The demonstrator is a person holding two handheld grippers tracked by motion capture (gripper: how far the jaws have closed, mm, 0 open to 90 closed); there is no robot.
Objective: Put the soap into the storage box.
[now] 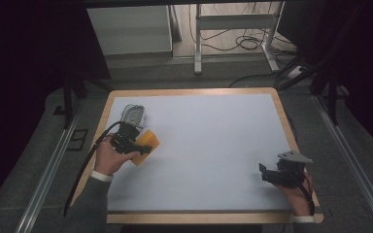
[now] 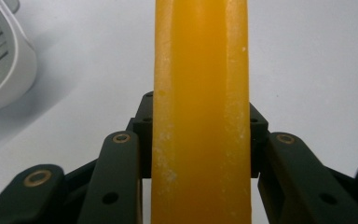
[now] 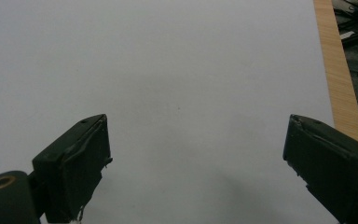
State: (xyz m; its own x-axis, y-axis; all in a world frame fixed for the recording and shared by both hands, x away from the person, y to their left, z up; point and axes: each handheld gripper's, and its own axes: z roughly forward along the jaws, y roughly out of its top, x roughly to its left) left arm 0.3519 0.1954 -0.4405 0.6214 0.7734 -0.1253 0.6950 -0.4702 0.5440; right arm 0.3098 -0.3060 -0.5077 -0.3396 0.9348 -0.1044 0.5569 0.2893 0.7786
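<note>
Fingers [image 2: 121, 163] of the left gripper [image 2: 200, 140] press on both sides of a flat, orange-yellow, waxy slab [image 2: 200, 107], which stands on edge between them and runs up past the top of the left gripper view. From the high view, the left gripper [image 1: 143, 145] sits near the left side of the white-topped desk with a wooden rim [image 1: 209, 131], held by the person's left hand [image 1: 109, 158], and the slab [image 1: 145, 141] shows as an orange patch just beside it. A white, ribbed plastic object [image 1: 134, 115] lies on the desk just behind the gripper. Near the desk's right front corner, the right hand [image 1: 298, 191] holds the right gripper [image 1: 267, 174]. Its 2 fingers [image 3: 79, 163] stand wide apart over bare white desk surface, gripping nothing.
</note>
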